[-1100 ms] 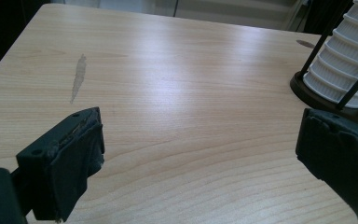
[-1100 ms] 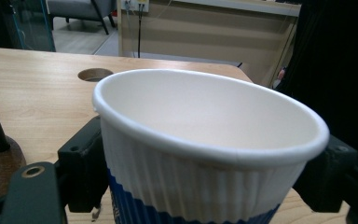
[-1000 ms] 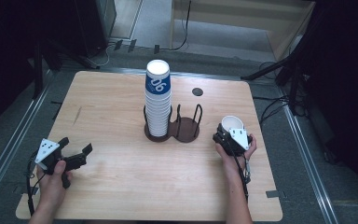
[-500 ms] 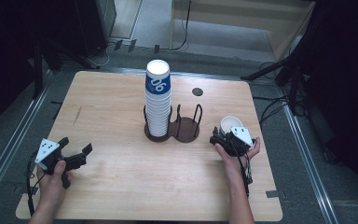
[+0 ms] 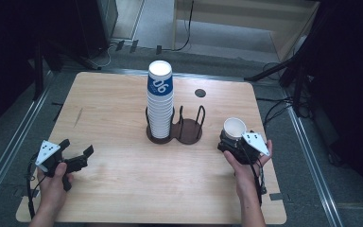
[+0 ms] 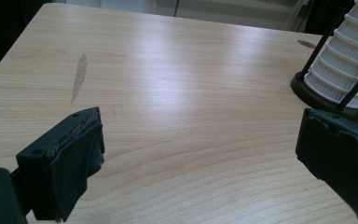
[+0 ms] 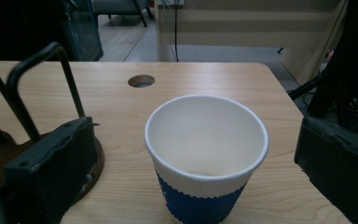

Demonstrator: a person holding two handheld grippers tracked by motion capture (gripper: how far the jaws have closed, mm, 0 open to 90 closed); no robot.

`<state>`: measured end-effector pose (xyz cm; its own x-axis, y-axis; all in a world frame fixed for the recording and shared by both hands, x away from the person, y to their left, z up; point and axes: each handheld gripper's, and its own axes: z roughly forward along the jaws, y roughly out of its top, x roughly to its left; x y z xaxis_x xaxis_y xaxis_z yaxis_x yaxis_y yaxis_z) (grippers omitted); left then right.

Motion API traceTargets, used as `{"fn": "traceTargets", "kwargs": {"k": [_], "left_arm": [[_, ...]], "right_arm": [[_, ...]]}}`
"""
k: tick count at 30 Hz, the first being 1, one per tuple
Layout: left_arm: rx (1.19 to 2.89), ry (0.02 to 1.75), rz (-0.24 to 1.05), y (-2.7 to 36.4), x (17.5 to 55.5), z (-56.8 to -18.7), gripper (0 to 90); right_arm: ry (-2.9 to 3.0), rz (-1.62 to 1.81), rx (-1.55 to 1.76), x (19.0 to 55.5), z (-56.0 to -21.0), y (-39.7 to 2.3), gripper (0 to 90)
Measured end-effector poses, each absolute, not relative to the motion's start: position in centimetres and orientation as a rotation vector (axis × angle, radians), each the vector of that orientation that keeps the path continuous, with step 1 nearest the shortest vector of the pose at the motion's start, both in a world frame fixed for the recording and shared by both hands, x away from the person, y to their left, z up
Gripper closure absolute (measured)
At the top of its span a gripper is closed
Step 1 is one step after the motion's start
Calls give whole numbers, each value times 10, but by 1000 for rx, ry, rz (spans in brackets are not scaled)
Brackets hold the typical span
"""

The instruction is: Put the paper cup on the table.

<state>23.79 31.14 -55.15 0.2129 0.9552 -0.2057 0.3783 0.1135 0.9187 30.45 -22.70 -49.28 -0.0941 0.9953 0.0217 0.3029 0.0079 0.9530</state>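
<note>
A single white paper cup [image 5: 235, 127] with a blue ribbed band [image 7: 200, 200] stands upright on the table's right side. My right gripper [image 5: 231, 141] sits just behind it, open. Its jaws have just been opening, and in the right gripper view [image 7: 200, 140] the cup stands between them with clear gaps on both sides. A tall stack of paper cups [image 5: 159, 101] fills the left ring of a dark two-ring holder [image 5: 189, 132]; the right ring holds nothing. My left gripper [image 5: 78, 147] rests open at the front left, over bare wood [image 6: 205, 130].
The wooden table [image 5: 113, 179] has a round cable hole [image 5: 199, 93] at the back right. The holder's upright wire loops [image 7: 42, 60] rise just left of the single cup. Cables and dark stands lie on the floor beyond the table's right edge.
The right gripper's jaws have opened off the single cup, which now stands free. That gripper has drawn back a little toward the person and risen. The left gripper has not moved.
</note>
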Motion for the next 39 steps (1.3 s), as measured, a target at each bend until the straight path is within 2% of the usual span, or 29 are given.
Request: {"fn": "traceTargets", "kwargs": {"k": [20, 39], "left_arm": [[1452, 1342, 702, 311, 237, -551, 16], [1446, 1339, 704, 311, 236, -552, 16]], "right_arm": [[1445, 1156, 1346, 255, -471, -253, 0], [1423, 1079, 1407, 226, -491, -289, 0]]}}
